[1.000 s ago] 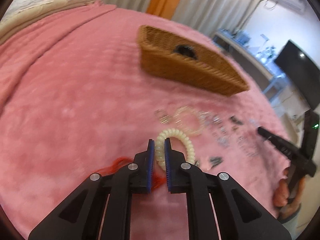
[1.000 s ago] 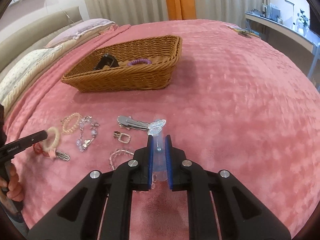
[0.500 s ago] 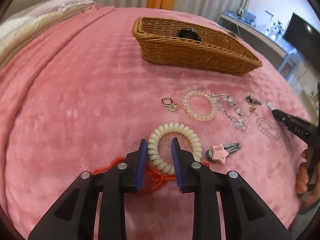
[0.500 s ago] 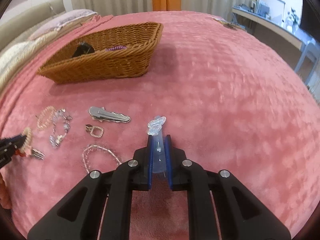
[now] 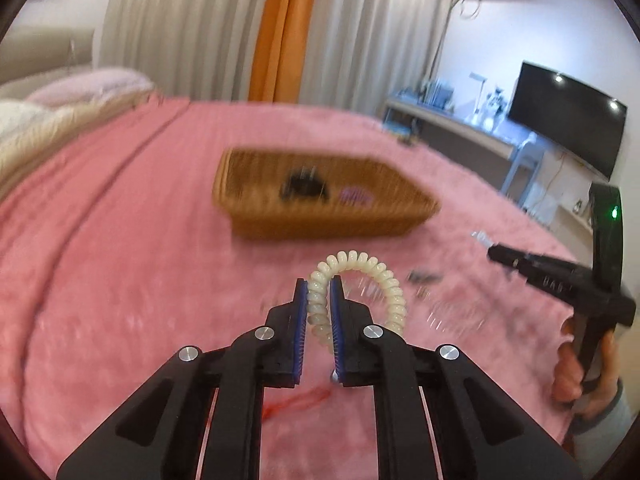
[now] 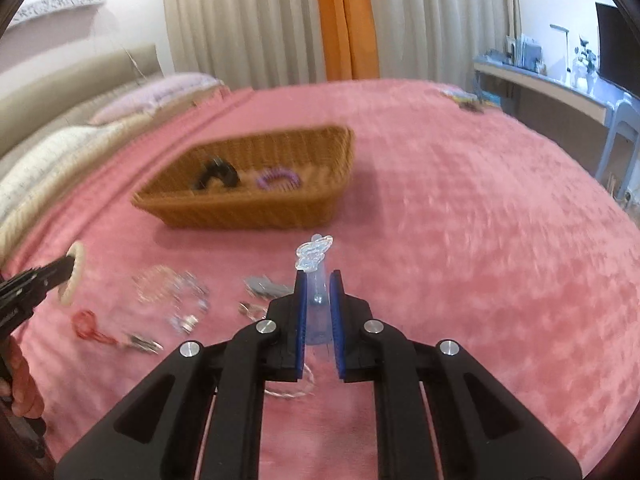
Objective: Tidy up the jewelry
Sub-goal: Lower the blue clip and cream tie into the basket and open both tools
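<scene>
Left wrist view: looks forward and down along its jaws, close above the pink bed point(image 5: 120, 240), toward the basket point(image 5: 320, 216).
Right wrist view: same tilt, facing basket point(image 6: 248, 208) and curtains point(image 6: 260, 20).
Shared: bed, basket, curtains, each other's gripper.

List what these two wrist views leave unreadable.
- Loose jewelry on the pink blanket: motion-smeared in both views; individual pieces unclear.
- Black item in the woven wicker basket: blurred, type unclear.
- Clear plastic hair clip: lower half hidden by the right gripper.
- Cream spiral hair tie: near arc hidden by the left gripper.
</scene>
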{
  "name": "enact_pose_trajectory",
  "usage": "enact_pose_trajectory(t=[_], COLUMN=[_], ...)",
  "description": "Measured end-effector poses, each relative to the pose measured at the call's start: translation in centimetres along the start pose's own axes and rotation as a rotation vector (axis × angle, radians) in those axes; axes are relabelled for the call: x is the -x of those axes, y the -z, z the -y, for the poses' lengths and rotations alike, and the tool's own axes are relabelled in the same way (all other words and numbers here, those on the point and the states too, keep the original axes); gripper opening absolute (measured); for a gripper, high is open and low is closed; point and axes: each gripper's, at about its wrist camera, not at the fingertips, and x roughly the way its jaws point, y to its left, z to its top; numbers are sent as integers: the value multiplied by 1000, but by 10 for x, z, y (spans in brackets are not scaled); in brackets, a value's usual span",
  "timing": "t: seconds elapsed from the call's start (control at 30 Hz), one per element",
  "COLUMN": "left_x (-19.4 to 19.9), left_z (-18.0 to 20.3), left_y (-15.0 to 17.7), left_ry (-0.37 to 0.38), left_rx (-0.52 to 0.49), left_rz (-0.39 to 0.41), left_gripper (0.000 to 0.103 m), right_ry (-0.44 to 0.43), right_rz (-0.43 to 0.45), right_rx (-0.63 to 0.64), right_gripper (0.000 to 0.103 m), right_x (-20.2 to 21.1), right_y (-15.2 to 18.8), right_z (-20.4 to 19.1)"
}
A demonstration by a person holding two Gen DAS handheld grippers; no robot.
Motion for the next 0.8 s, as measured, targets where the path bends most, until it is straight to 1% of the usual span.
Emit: enact_pose_trajectory(t=[0.13, 0.2, 0.3, 0.37, 0.47, 0.5, 0.53, 0.6, 0.67, 0.8], left_x=[8, 5, -1, -10, -32, -44, -52, -73, -97, -132], left_z=[11, 15, 18, 18, 12, 8, 6, 0, -6, -18], left_y=[-40, -61, -86, -100, -117, -122, -124, -126, -127, -117], left_ry=[10, 14, -1, -17, -36, -52, -63, -87, -101, -101], left_rx=[-14, -11, -14, -8, 12, 13, 14, 12, 17, 38], left_rz=[79, 106, 143, 152, 155, 151, 147, 125, 91, 31], left_gripper=[9, 9, 9, 9, 9, 9, 9, 9, 9, 9], right_ry=[-18, -35, -48, -45, -65, -67, -79, -87, -86, -94], right_rz=[90, 121, 148, 156, 124, 106, 72, 32, -9, -85], right_rx=[27, 46, 59, 74, 79, 81, 82, 72, 62, 20], right_gripper=[9, 9, 9, 9, 9, 9, 9, 9, 9, 9], right_x=[28, 34, 29, 14, -22, -32, -51, -75, -102, -144], right_y=[-31, -57, -90, -109, -131, -135, -140, -144, -144, -135], right_z=[-13, -22, -32, -40, -49, -51, -55, -59, -63, -58])
